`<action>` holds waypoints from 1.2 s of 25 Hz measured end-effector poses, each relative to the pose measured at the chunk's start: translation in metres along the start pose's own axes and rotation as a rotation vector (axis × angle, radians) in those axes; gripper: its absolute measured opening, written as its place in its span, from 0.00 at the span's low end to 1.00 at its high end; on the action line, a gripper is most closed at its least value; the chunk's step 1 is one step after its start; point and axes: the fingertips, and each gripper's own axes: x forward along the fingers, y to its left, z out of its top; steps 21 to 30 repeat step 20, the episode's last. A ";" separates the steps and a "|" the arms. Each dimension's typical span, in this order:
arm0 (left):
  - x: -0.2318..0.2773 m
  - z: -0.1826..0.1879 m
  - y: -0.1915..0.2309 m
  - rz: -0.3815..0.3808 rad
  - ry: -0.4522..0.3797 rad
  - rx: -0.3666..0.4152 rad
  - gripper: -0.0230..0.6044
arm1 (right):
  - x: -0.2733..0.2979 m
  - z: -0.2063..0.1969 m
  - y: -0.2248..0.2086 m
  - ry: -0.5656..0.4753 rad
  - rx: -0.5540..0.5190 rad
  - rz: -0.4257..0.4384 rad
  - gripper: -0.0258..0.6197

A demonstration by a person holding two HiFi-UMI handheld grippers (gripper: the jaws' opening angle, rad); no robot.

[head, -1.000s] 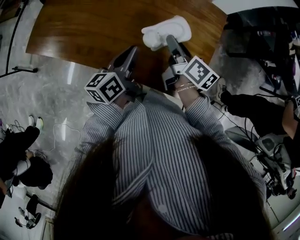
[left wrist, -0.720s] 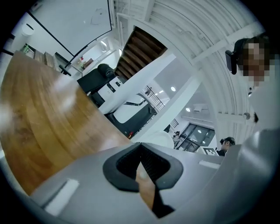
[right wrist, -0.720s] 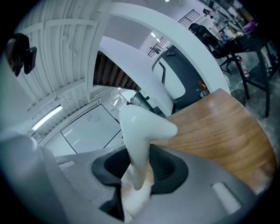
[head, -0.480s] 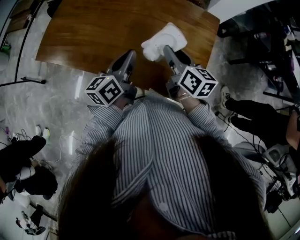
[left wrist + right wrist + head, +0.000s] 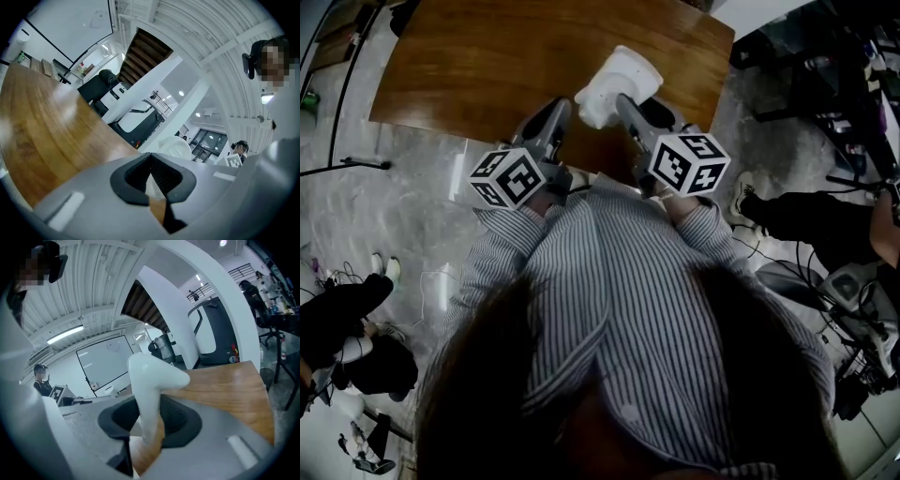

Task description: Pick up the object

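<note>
A glossy white, lumpy object [image 5: 617, 82] hangs over the near edge of the wooden table [image 5: 487, 66], and my right gripper [image 5: 616, 97] is shut on its lower part. In the right gripper view its white stem [image 5: 149, 380] rises from between the dark pads [image 5: 180, 420] and bends to the right. My left gripper [image 5: 560, 106] hovers just left of it, shut, with nothing between its jaws. The left gripper view shows the white object [image 5: 176, 147] beyond that gripper's closed pads [image 5: 165, 174].
The table's near edge runs under both grippers, with pale marble floor [image 5: 403, 206] below it. People sit or stand at the left [image 5: 347, 319] and right [image 5: 806, 211]. Cables and equipment [image 5: 853, 319] lie on the floor at the right.
My right gripper has carried the white object a little to the left, closer to the left gripper, and the object has turned. The left gripper has hardly moved.
</note>
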 end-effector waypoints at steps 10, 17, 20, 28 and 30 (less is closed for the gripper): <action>-0.015 0.002 0.004 -0.018 0.007 -0.034 0.05 | 0.002 -0.009 0.019 0.030 -0.028 -0.004 0.24; 0.002 -0.005 -0.007 -0.036 0.053 -0.009 0.05 | 0.002 -0.005 0.009 0.047 -0.035 0.007 0.24; 0.014 -0.008 -0.016 -0.030 0.070 0.005 0.05 | -0.003 0.001 -0.001 0.052 -0.034 0.013 0.24; 0.014 -0.008 -0.016 -0.030 0.070 0.005 0.05 | -0.003 0.001 -0.001 0.052 -0.034 0.013 0.24; 0.014 -0.008 -0.016 -0.030 0.070 0.005 0.05 | -0.003 0.001 -0.001 0.052 -0.034 0.013 0.24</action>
